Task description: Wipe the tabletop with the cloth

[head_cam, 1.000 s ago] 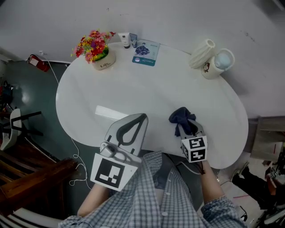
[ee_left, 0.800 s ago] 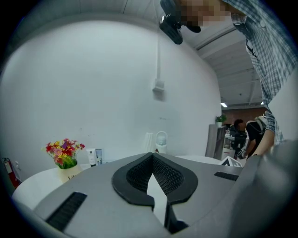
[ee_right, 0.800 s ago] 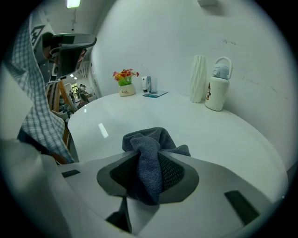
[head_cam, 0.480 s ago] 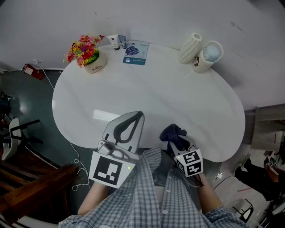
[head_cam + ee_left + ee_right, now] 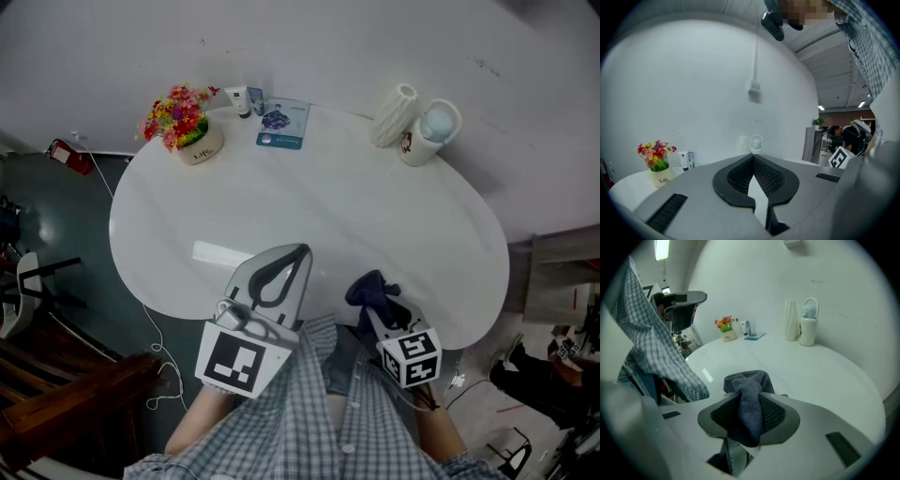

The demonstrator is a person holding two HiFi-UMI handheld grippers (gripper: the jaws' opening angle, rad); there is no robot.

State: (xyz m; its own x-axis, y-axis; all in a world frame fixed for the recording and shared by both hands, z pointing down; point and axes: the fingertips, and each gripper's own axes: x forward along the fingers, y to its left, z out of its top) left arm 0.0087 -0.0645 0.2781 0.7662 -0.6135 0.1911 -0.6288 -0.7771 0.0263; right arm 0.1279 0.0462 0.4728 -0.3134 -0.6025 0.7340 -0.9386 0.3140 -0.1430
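Cloth (image 5: 745, 380), dark blue, pinched in the jaws of the right hand-held gripper (image 5: 749, 393), bunched past the tips, lower right of centre at the near edge of the counter (image 5: 309, 202). Left hand-held gripper (image 5: 752, 158) alongside, jaws together on nothing. Probably mid-wipe; no telling from the clean white surface how much is done.

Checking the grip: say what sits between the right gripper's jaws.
A dark blue cloth is clamped in the right gripper, jaws shut on it, bunched past the tips. The tabletop under it is covered.
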